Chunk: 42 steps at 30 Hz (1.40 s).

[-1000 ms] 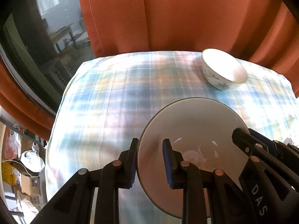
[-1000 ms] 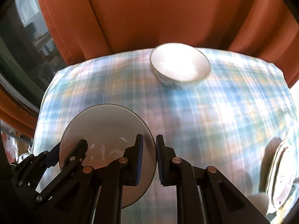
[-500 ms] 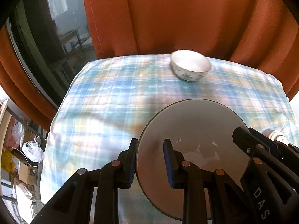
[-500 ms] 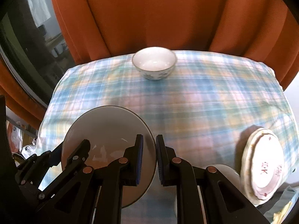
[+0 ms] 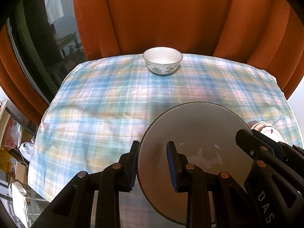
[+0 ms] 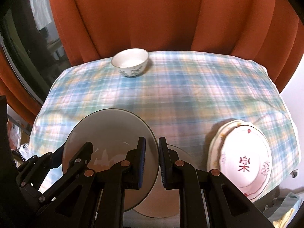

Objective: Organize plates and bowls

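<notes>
Both grippers hold one grey plate (image 5: 193,133) above the table's near edge. My left gripper (image 5: 153,163) is shut on the plate's left rim. My right gripper (image 6: 152,157) is shut on its right rim; the plate also shows in the right wrist view (image 6: 110,131). A second plain plate (image 6: 161,205) lies on the table under it, mostly hidden. A stack of patterned white plates (image 6: 245,163) sits at the near right, and shows as a sliver in the left wrist view (image 5: 266,129). A white floral bowl (image 5: 162,60) stands at the far edge, also in the right wrist view (image 6: 131,61).
The table wears a blue plaid cloth (image 6: 190,95). An orange curtain (image 6: 152,19) hangs close behind the far edge. A dark window (image 5: 38,38) and floor clutter (image 5: 13,152) lie to the left. The right table edge drops off near the patterned stack.
Both grippers have pulled back and up with the grey plate. The bowl now looks farther away, and the patterned stack and the plain plate below have come into view.
</notes>
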Motion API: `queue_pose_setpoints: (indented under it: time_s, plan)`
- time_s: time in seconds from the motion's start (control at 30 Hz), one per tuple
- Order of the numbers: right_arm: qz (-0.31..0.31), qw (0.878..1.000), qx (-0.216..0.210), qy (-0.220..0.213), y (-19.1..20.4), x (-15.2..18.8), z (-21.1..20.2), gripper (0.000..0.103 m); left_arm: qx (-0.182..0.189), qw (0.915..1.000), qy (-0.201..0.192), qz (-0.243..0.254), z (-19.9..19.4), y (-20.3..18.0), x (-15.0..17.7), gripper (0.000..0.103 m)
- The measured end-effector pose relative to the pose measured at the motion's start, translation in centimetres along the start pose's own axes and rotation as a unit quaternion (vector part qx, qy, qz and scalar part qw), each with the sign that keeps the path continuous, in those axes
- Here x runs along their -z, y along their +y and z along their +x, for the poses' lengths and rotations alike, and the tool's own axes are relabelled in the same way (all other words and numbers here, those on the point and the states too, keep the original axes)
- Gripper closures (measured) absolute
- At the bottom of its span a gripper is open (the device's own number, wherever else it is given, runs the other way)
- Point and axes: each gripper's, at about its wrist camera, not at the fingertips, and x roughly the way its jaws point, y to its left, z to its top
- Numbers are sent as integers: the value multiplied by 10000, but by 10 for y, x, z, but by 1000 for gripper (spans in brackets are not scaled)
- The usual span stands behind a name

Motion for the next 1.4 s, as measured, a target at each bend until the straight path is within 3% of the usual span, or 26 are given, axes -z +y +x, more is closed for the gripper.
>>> queue_pose_setpoints:
  time_s: [0.17,0.5,1.23,1.4]
  plan:
    - [-62,9999,-63,-99,-18,2,-5,86,-61,10000,-21,-53,-4,-14,2,77]
    - [-128,9997,-195,123,-45,12,-1,86,-142,9996,231,-94,0,-36,17,77]
    - [-275,9969,-247,699,-61,32,39,86,-115,9966,787,-218,34,-48,39,77]
    - [-333,9967,-289,685,-62,30,45,86,-202,9974,676,-165,35,-52,37,75]
